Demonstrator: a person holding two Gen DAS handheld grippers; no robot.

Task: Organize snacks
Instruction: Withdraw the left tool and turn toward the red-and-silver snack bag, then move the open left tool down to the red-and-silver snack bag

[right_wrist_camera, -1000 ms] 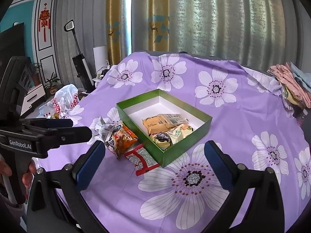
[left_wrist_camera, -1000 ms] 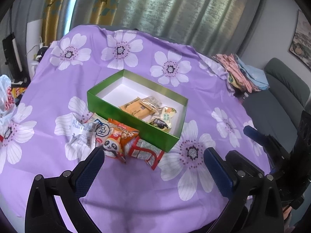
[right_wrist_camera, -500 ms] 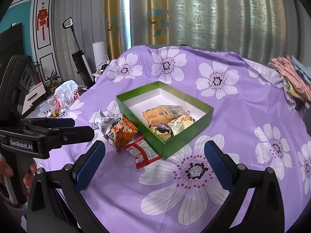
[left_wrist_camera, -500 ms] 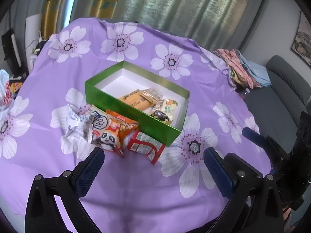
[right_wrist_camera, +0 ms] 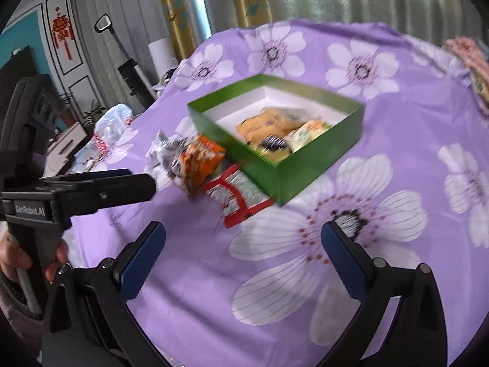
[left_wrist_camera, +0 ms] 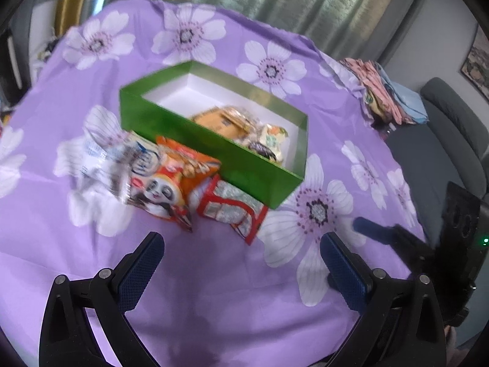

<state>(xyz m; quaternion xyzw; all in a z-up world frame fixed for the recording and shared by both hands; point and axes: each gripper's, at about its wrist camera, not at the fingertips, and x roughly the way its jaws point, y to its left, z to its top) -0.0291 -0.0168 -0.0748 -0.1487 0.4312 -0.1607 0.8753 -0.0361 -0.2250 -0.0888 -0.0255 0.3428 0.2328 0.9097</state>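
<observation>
Purple flowered cloth covered the table (left_wrist_camera: 214, 290); both cameras had closed in on the green box (left_wrist_camera: 195, 134). Left gripper (left_wrist_camera: 241, 263) and right gripper (right_wrist_camera: 243, 253) were spread, empty; the red packet (left_wrist_camera: 232, 208) lay nearest.

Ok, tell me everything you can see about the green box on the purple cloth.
The green rectangular cardboard-looking box is open-topped with a white interior, sitting flat on the purple flowered tablecloth. Several wrapped snacks lie at one end inside; the other end is bare. The red-edged silver packet and the orange panda bag rest against its near wall.
</observation>
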